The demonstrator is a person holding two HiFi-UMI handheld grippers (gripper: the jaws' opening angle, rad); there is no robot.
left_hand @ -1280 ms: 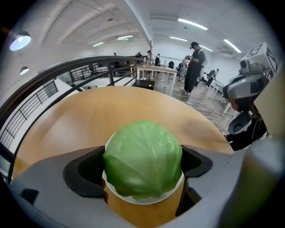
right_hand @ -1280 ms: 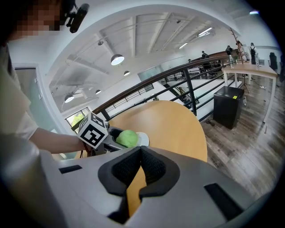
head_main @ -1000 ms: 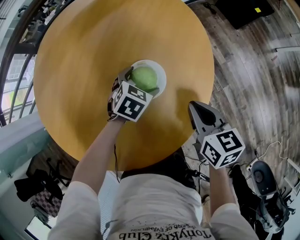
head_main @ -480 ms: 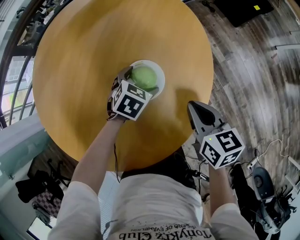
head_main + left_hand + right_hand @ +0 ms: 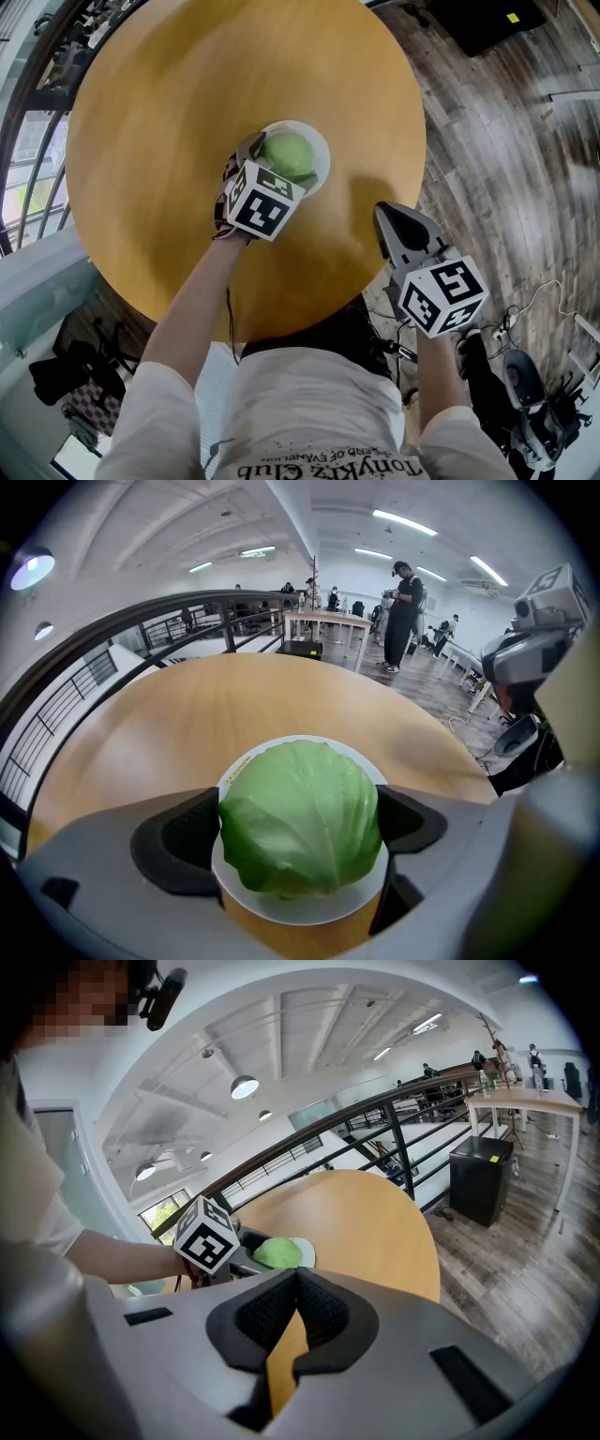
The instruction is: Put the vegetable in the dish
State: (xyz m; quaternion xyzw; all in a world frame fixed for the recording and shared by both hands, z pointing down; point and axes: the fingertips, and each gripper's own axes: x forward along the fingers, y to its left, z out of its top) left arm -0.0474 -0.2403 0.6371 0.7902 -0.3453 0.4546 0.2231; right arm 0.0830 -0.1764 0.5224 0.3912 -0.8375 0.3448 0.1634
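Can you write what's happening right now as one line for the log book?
left hand-held gripper: shut on cabbage | cabbage: over dish | right hand-held gripper: shut, empty, away from dish

- Cabbage (image 5: 288, 155): a round, pale green head with veined leaves. It sits just above and left of the head view's centre, over the dish, with the jaws of the left gripper (image 5: 300, 832) against its two sides.
- Dish (image 5: 323, 152): small, white, round and lying flat. The cabbage covers most of it, so only its rim shows.
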